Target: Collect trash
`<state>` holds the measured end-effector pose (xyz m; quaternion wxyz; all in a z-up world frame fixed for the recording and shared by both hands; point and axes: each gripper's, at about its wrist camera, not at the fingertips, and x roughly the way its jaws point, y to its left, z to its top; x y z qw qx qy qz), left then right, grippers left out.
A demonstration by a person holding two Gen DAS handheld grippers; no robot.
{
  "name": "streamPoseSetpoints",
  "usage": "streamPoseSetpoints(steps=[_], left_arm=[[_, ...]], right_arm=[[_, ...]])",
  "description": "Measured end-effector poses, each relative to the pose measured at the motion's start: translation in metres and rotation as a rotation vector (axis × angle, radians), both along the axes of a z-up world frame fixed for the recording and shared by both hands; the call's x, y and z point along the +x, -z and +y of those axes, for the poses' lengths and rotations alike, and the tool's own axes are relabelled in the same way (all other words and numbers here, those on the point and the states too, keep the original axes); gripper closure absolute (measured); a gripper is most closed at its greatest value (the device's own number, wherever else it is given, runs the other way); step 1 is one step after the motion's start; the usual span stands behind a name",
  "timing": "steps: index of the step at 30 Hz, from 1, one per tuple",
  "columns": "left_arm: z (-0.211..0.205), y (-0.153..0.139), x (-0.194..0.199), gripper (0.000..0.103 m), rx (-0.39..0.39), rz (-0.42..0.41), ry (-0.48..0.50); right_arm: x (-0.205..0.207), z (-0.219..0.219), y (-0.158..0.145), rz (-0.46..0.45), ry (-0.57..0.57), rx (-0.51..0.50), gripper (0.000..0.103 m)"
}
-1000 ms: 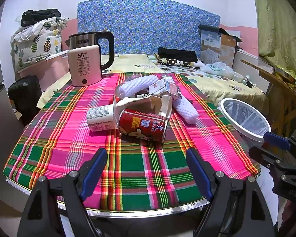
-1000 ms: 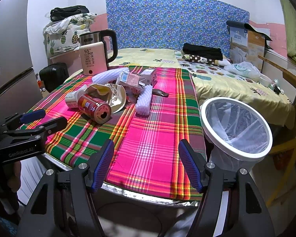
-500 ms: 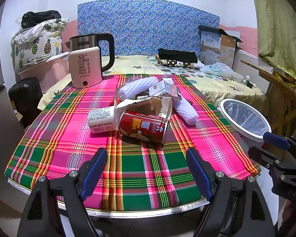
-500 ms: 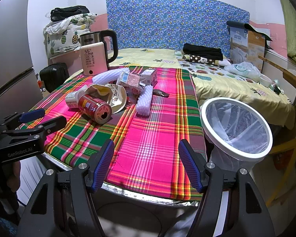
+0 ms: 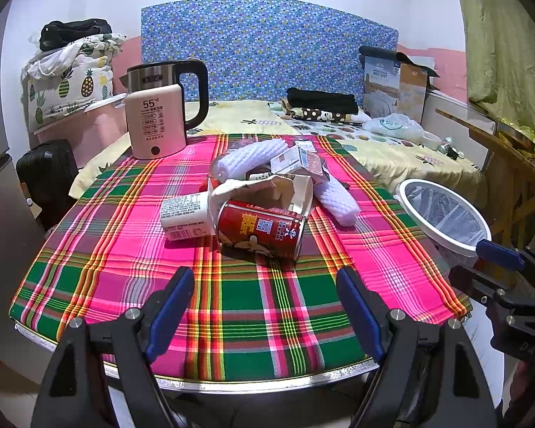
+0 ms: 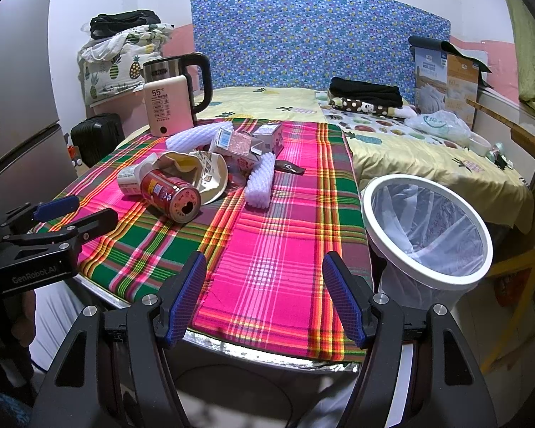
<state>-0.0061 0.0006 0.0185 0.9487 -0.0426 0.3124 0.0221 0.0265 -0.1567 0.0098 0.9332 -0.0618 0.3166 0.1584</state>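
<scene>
A pile of trash lies mid-table on the plaid cloth: a red can on its side, a white cup, a torn paper bowl, white foam nets and small cartons. A white bin with a clear liner stands off the table's right edge. My left gripper is open and empty, just short of the can. My right gripper is open and empty over the table's front edge, left of the bin.
A pink kettle stands at the table's back left. A bed with clothes and a plastic bag lies behind the table. A black suitcase stands on the left, a wooden frame on the right.
My left gripper has moved a little forward toward the can. The right gripper has hardly moved. Both stay open.
</scene>
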Motion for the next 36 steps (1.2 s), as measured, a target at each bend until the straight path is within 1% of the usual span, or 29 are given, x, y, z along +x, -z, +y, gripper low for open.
streamPoseSetpoints(steps=[10, 17, 21, 26, 30, 36], left_arm=[[0.003, -0.002, 0.0, 0.02, -0.003, 0.006, -0.003], [0.011, 0.005, 0.012, 0.02, 0.0, 0.022, -0.009], [0.017, 0.011, 0.023, 0.02, -0.026, 0.034, -0.005], [0.023, 0.015, 0.038, 0.02, -0.028, 0.045, -0.018], [0.028, 0.016, 0.049, 0.02, -0.039, 0.048, -0.021], [0.036, 0.02, 0.061, 0.02, -0.064, 0.054, -0.03]], right_arm=[[0.003, 0.001, 0.002, 0.007, 0.002, -0.01, 0.034], [0.01, 0.002, 0.004, 0.013, -0.001, -0.004, 0.034], [0.022, 0.004, 0.008, 0.036, -0.011, -0.001, 0.034], [0.041, 0.009, 0.009, 0.054, -0.017, -0.005, 0.034], [0.062, 0.01, 0.011, 0.088, -0.014, 0.038, 0.034], [0.087, 0.021, 0.019, 0.109, -0.027, 0.049, 0.034]])
